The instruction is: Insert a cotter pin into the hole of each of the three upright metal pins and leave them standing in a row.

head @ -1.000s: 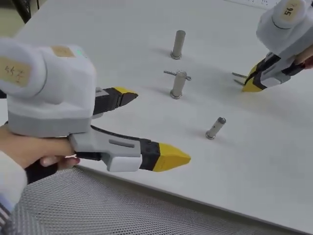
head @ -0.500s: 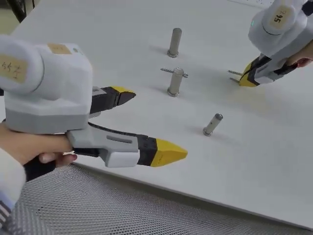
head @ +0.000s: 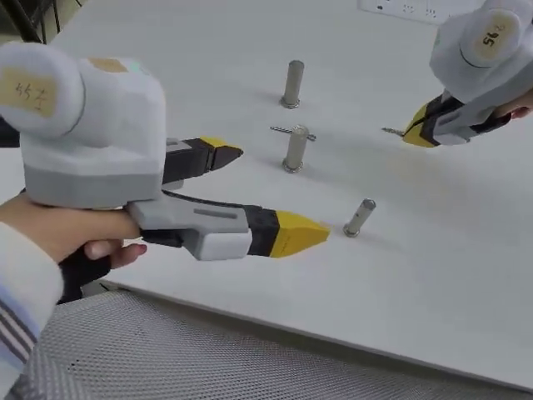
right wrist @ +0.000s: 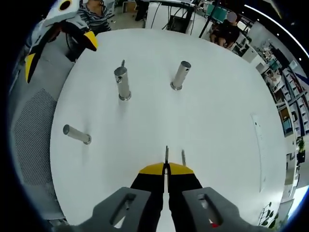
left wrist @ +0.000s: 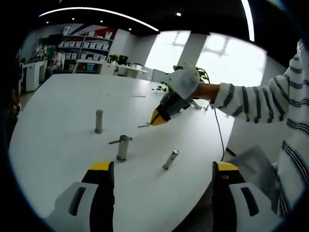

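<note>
At the left of the head view a hand (head: 58, 237) grips the left tongs (head: 281, 192), which hover over the near edge of the white counter (head: 166, 67) with their 2 yellow-tipped jaws spread wide and nothing between them; the left gripper view shows the same wide gap, with the metal pins beyond it. Right of those tips come the 3 metal pins. The far pin (head: 292, 83) stands upright on its flanged base with its hole bare. Just nearer to us the middle pin (head: 296, 150) also stands upright, and a cotter pin (head: 286, 130) runs crosswise through its top, sticking out mostly on the left side. Further right and nearer, well apart from the other 2, the near pin (head: 360, 217) lies tipped over on the counter. At the far right the right tongs (head: 410, 135) point left and down toward the counter, jaws clenched on a second cotter pin (head: 392, 131) whose thin end juts out past the yellow tips. In the right gripper view a thin rod (right wrist: 183, 156) shows just right of that pin; we cannot tell what it is.
</note>
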### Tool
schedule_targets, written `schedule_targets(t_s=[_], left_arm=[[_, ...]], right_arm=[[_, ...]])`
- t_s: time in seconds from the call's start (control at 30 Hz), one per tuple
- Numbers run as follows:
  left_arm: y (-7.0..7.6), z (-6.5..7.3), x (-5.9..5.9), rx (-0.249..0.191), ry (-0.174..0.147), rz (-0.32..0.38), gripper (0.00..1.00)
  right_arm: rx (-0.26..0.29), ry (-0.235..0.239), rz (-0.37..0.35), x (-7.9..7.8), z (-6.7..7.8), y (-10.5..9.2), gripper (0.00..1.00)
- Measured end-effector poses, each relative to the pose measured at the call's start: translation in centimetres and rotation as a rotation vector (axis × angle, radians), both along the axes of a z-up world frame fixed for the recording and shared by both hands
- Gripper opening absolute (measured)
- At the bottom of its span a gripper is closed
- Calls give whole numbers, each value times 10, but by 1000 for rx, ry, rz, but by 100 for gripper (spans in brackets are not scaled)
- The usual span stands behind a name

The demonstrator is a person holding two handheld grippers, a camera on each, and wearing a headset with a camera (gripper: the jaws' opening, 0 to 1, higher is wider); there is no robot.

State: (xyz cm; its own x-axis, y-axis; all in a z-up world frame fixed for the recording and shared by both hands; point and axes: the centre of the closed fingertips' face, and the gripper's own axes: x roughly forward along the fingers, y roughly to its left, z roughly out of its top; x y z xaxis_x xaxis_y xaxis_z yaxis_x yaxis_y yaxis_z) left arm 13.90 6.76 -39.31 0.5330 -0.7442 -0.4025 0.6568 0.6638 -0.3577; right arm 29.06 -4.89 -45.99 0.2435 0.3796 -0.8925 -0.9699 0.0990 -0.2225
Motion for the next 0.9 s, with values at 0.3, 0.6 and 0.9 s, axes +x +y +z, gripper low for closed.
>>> schedule_targets(t_s=[0.3,0.6,0.9], left_arm=[[-6,10,11,-19,-12,-4,76],[-17,13,17,-47,18,-34,67],[-34,15,25,-80,43,-55,57]], right_arm=[[108,-98,7,-28,37,9,0],[168,-243,19,-51,61,13,0],[249,-333,-15,-82,72,18,0]])
